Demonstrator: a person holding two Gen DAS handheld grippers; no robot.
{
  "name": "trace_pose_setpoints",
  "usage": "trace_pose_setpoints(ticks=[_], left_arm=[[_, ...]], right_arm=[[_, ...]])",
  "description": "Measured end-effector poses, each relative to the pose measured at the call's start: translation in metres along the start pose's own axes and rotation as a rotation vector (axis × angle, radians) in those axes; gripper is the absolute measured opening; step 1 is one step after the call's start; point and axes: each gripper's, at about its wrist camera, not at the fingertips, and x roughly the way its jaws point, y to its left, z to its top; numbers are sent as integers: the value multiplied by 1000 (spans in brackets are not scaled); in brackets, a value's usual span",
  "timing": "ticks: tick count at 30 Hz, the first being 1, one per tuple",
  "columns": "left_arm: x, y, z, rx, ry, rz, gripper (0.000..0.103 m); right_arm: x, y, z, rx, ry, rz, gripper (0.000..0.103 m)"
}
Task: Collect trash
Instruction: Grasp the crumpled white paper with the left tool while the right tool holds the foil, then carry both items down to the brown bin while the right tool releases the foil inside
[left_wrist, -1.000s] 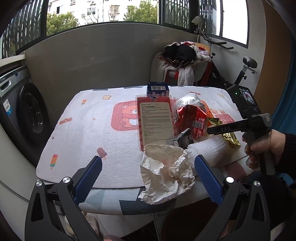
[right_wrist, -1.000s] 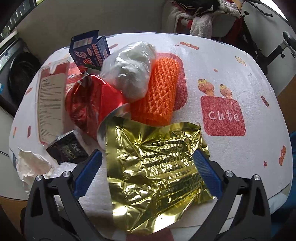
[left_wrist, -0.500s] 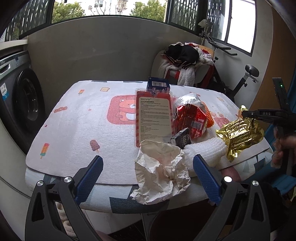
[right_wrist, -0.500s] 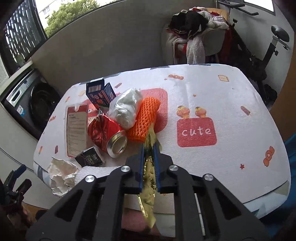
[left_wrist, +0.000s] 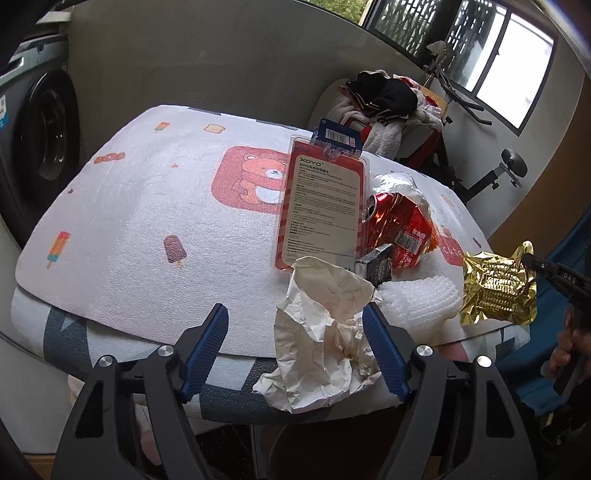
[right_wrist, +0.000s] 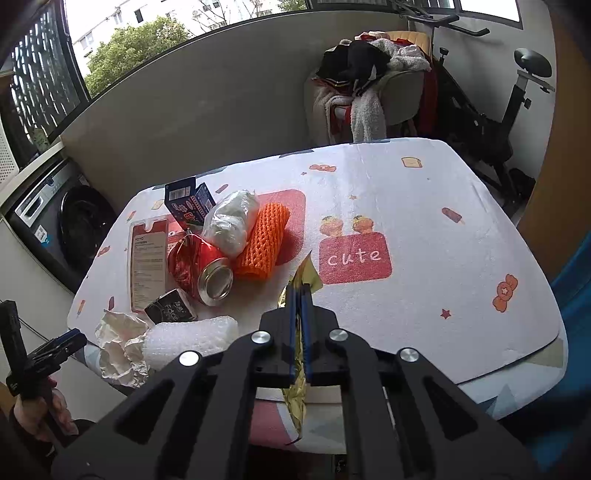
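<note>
The gold foil wrapper (left_wrist: 496, 291) hangs pinched between the closed fingers of the right gripper (right_wrist: 300, 291), lifted clear of the table (right_wrist: 424, 221) just off its near edge. From the right wrist view the foil shows as a thin strip running through the clamped jaws.

The remaining trash lies clustered on the table beside where the wrapper hangs: a white foam net sleeve (left_wrist: 421, 299) nearest it, then the crumpled paper (left_wrist: 325, 332) drooping over the table edge. Behind those sit a small black packet (left_wrist: 376, 264), a crushed red can (right_wrist: 199, 266), an orange foam net (right_wrist: 264, 240), a clear plastic bag (right_wrist: 231, 221), a flat red blister card (left_wrist: 321, 206) and a blue carton (right_wrist: 188, 201).

The left gripper (left_wrist: 295, 347) hovers with its jaws wide apart, holding nothing, its right finger just beside the crumpled paper.

Beyond the table stand a washing machine (right_wrist: 62, 229) and a chair piled with clothes (right_wrist: 365, 81).
</note>
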Motion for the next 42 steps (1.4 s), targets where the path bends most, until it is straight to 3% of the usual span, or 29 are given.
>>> trace_pose_setpoints(ticks=[5, 8, 10, 26, 42], left_arm=[[32, 4, 3, -30, 57, -23, 62], [49, 3, -2, -22, 104, -56, 32], [46, 3, -5, -24, 86, -69, 25], [-39, -37, -6, 167, -74, -83, 22], [-89, -48, -74, 196, -123, -106, 22]], right_arm=[[-2, 5, -3, -17, -2, -5, 7], [-4, 8, -6, -23, -2, -2, 7], [-6, 9, -7, -32, -4, -4, 7], [-34, 33, -21, -88, -36, 30, 7], [-73, 74, -88, -167, -14, 161, 7]])
